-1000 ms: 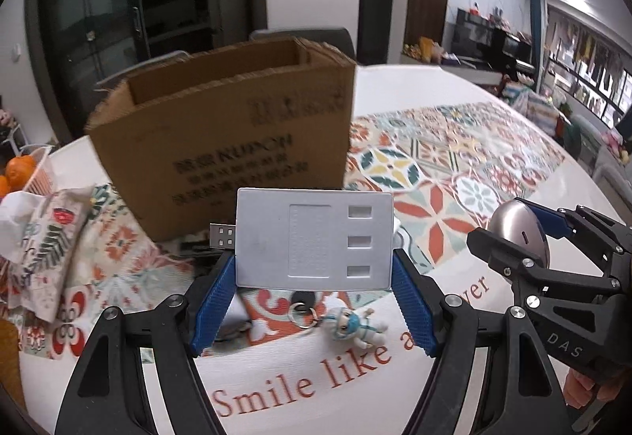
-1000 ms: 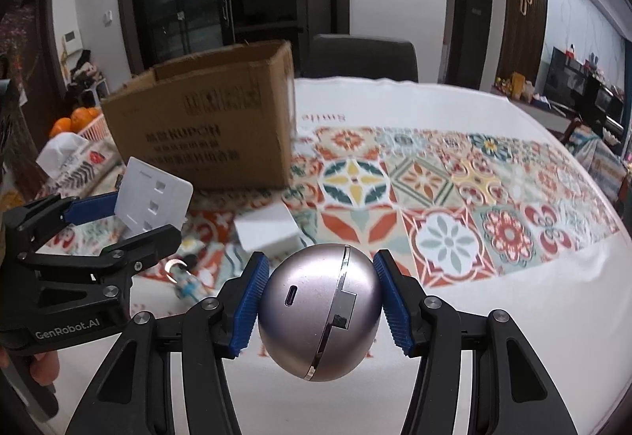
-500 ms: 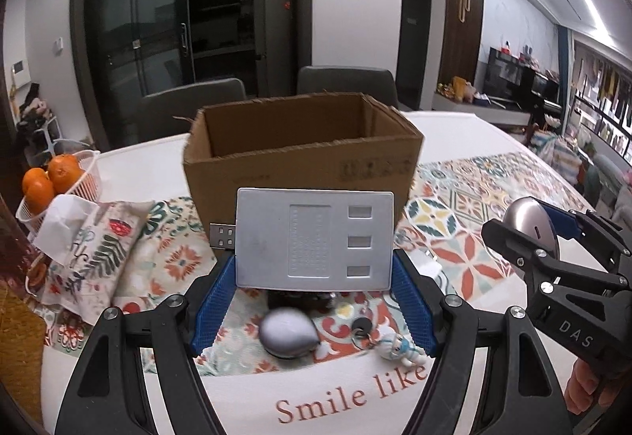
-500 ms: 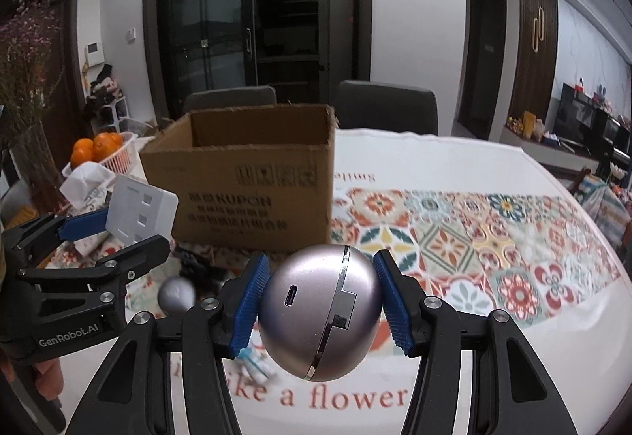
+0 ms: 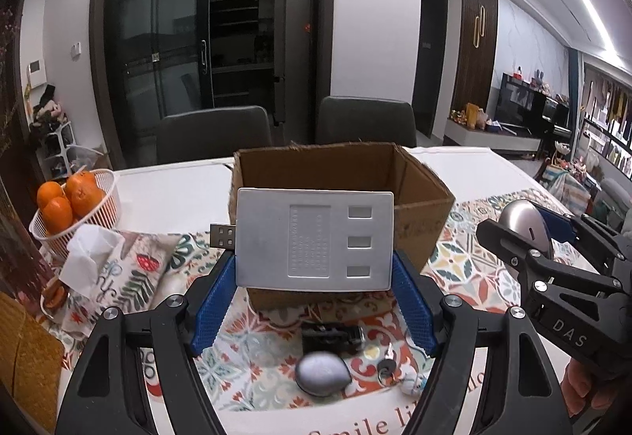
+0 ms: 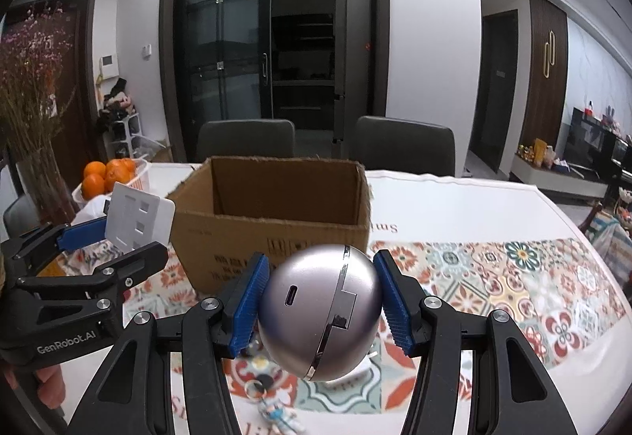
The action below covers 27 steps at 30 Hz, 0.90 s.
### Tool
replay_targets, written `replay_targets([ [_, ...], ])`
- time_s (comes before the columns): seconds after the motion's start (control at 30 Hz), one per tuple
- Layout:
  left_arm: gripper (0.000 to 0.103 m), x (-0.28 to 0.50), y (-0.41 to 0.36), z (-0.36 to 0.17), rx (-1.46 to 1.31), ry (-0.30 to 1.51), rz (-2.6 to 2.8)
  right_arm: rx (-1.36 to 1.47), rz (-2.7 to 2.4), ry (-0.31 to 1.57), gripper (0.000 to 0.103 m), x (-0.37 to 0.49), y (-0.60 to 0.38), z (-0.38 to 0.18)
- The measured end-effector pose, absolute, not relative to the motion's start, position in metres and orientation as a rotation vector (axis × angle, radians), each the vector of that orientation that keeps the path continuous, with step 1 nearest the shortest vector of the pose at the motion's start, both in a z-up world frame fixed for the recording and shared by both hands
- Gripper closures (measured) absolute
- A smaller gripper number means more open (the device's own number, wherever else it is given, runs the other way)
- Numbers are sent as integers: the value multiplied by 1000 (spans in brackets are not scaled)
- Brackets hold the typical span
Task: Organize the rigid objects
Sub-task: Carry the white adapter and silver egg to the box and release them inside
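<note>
My left gripper [image 5: 314, 300] is shut on a flat grey USB card reader [image 5: 314, 243] with a USB plug on its left, held up in front of the open cardboard box [image 5: 418, 198]. My right gripper [image 6: 322, 310] is shut on a silver round device [image 6: 320, 310] and holds it above the table before the same cardboard box [image 6: 276, 241]. The right gripper shows at the right of the left wrist view [image 5: 553, 257]; the left gripper shows at the left of the right wrist view [image 6: 98, 249]. On the patterned tablecloth lie a small grey egg-shaped object [image 5: 323, 379], a black item [image 5: 331, 334] and a figurine keychain [image 6: 276, 413].
A white basket of oranges [image 5: 71, 206] and a tissue pouch [image 5: 114, 269] sit at the table's left. Two dark chairs [image 5: 363, 121] stand behind the box. Dried flowers [image 6: 27, 95] rise at the far left. A white block [image 6: 365, 370] lies under the silver device.
Both grippers have risen and tilted up with their objects still held. The box now sits lower in view with its open inside showing. The grips have not changed.
</note>
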State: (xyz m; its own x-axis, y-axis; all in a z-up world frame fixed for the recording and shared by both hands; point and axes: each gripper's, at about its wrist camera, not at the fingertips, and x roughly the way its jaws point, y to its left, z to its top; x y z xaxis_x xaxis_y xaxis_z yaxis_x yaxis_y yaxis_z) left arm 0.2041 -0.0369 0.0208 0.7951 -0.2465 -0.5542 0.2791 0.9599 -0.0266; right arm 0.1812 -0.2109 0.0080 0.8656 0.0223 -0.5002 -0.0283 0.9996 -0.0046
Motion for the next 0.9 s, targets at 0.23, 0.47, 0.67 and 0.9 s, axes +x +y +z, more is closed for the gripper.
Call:
replay_targets([
  [0.23,27,221,-34,34,56,573,-279,-11,47,499,47,196,-206,21],
  [0.47,27,242,-35,46,68,562,-298,-17,55,484,47,213,-204,31],
  [0.67,27,262,-36,51,71,575,-295,-26,68,473,47,229,-201,37],
  [0.9,27,283,-41,53,93,594,-298,-22,83,485,47,251,-201,38],
])
